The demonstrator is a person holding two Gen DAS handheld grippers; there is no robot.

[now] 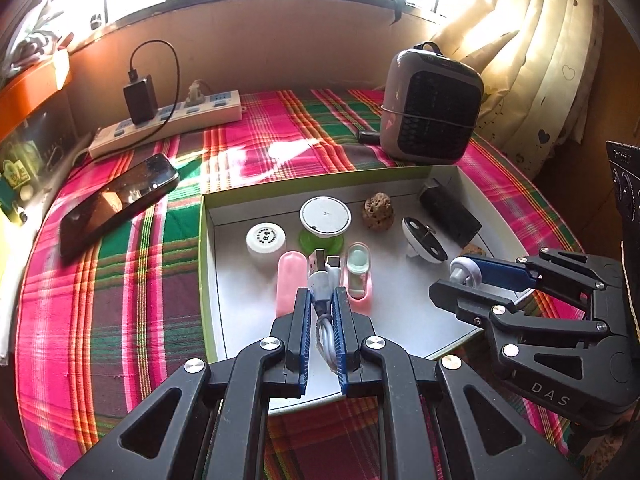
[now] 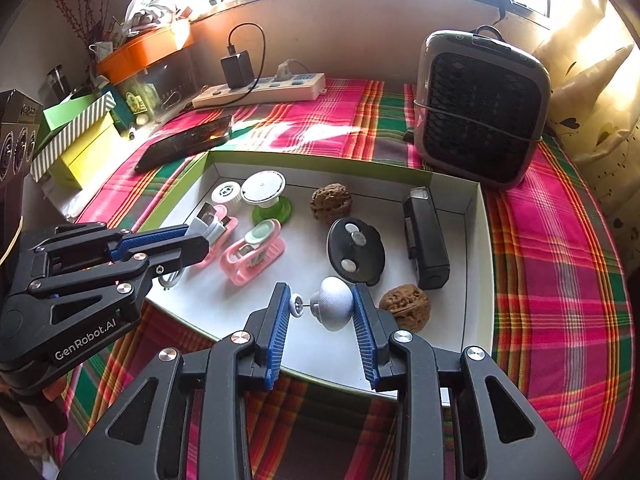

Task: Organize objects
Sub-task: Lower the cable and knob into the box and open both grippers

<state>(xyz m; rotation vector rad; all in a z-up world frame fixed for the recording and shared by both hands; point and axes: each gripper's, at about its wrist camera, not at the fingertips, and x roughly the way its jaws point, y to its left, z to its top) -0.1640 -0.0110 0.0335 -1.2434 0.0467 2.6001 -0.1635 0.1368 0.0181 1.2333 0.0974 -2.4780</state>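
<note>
A shallow white box with a green rim [image 1: 320, 184] [image 2: 320, 160] lies on the plaid cloth. My left gripper [image 1: 322, 294] [image 2: 198, 240] hovers over the box's left part, shut on a coiled white USB cable [image 1: 320, 280] [image 2: 208, 226], just above two pink cases [image 1: 291, 280] [image 2: 256, 256]. My right gripper [image 2: 320, 295] [image 1: 460, 276] is over the box's near right part, shut on a white mushroom-shaped piece [image 2: 334, 304] [image 1: 464, 270] with a small wheel on a pin. A walnut [image 2: 405, 306] lies just right of it.
Also in the box are a white jar [image 1: 266, 240], a white disc on a green base [image 1: 325, 216], another walnut [image 2: 331, 200], a black round lid [image 2: 356, 250] and a black block [image 2: 426, 240]. Behind stand a phone [image 1: 120, 200], a power strip [image 1: 168, 124] and a small fan [image 2: 480, 108].
</note>
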